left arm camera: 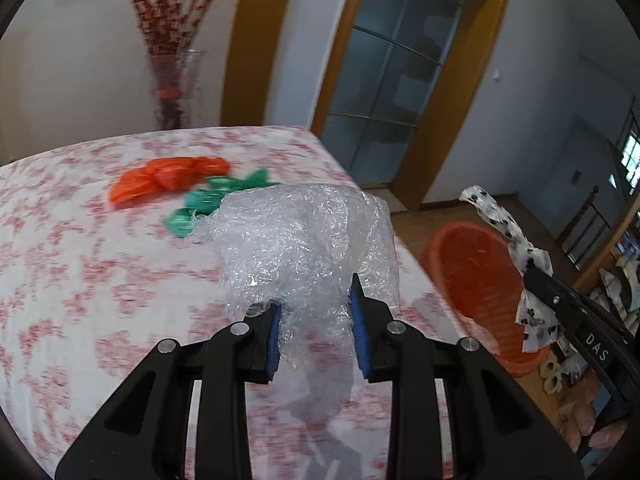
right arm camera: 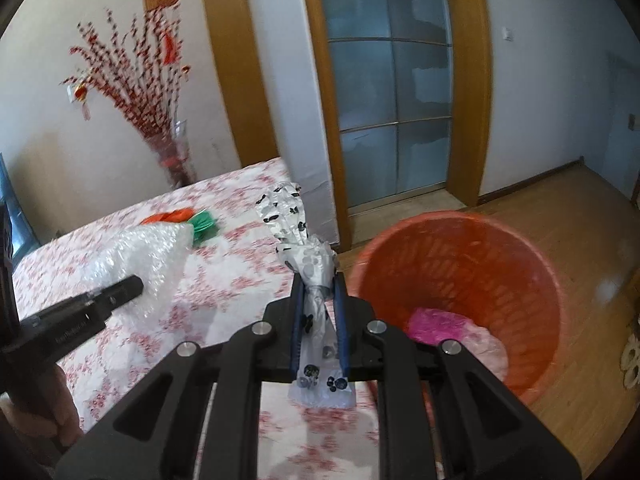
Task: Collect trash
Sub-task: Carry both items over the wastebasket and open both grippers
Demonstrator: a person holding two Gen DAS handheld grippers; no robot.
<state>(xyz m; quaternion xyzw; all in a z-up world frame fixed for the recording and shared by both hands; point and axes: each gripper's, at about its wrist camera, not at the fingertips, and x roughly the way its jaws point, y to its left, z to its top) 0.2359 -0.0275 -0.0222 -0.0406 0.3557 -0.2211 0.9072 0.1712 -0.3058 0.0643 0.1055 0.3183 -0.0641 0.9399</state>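
Both grippers carrying plastic trash above a floral-clothed table, beside an orange basket.

The left gripper (left arm camera: 316, 312) is partly closed, its blue pads clamping a crumpled bubble wrap wad (left arm camera: 308, 240). The right gripper (right arm camera: 318, 304), fully closed, pinches a paw-print plastic bag (right arm camera: 316, 268). Orange bag (left arm camera: 168, 178) and green bag (left arm camera: 208, 200) lie on the table (left arm camera: 60, 260); the basket (right arm camera: 460, 264) stands on the floor alongside.

left gripper (left arm camera: 316, 312): black frame | blue jaws | silver screws | white "DAS" lettering
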